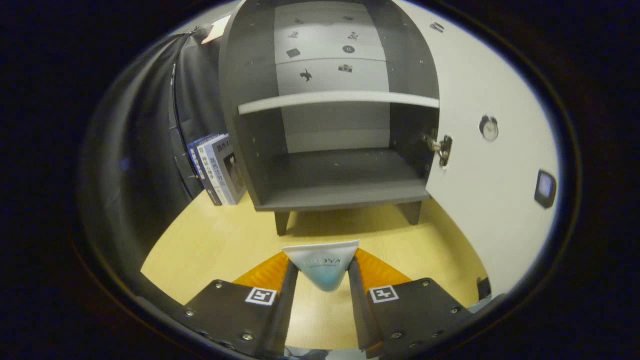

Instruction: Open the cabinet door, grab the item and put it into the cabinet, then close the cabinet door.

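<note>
Jaws of the gripper point(322, 280): pressed from both sides on a tube point(322, 265), which is held between the fingertips above the surface point(220, 240).

Tube: soft plastic, pale white shading to light blue toward its narrower end, flat crimped edge pointing toward the cabinet at 12 o'clock. It is judged light and squeezable, with a smooth and probably slippery skin; firm pressure would dent it and could let it slide. A hold across the broad flat faces, close to the stiff crimp as at present, is judged the safest.

Cabinet point(340, 190): dark grey board, matte, standing on short tapered legs just beyond the tube at 12 o'clock. One pale shelf point(340, 98) divides the interior; the lower compartment is seen bare. The rear panel is light grey and marked with small dark figures.

Cabinet door point(490, 175): white, smooth, swung open at 2 o'clock, carried on a metal hinge point(442, 148), with a round fitting on its face.

Books point(217, 170): a few upright volumes at 10 o'clock, just beside the cabinet's left wall.

Surface: yellow wood-look laminate, smooth.

Task state, as judged: door opened, item grasped, placement and closing not yet done.
</note>
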`<state>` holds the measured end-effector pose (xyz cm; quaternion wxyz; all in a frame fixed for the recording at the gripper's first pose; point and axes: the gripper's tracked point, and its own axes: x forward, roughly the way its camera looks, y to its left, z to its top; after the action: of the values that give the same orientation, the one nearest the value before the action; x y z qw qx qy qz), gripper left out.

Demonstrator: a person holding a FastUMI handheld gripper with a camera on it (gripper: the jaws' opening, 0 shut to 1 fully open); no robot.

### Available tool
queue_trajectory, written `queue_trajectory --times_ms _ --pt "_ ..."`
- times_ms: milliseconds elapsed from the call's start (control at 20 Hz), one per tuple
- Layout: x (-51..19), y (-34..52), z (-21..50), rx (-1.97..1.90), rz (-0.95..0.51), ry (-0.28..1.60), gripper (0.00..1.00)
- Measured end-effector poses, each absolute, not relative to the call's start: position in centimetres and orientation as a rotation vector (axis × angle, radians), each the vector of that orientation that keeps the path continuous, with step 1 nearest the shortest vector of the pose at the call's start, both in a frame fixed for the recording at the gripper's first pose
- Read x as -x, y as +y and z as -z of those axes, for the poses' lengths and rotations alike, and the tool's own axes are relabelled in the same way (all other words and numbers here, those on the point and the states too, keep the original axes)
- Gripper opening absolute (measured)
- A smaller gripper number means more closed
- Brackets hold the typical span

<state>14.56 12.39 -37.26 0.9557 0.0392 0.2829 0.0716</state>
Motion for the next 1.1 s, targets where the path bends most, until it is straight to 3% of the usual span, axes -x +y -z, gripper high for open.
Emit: queue_trajectory --times_ms 300,600,1100 --pt "-19.5 12.3 25.6 -0.082 -0.171 0.460 0.53" --pt "-24.6 12.6 18.3 -0.024 -0.184 0.358 0.53" --pt "-36.0 12.1 16.2 -0.030 -0.159 0.304 0.52"
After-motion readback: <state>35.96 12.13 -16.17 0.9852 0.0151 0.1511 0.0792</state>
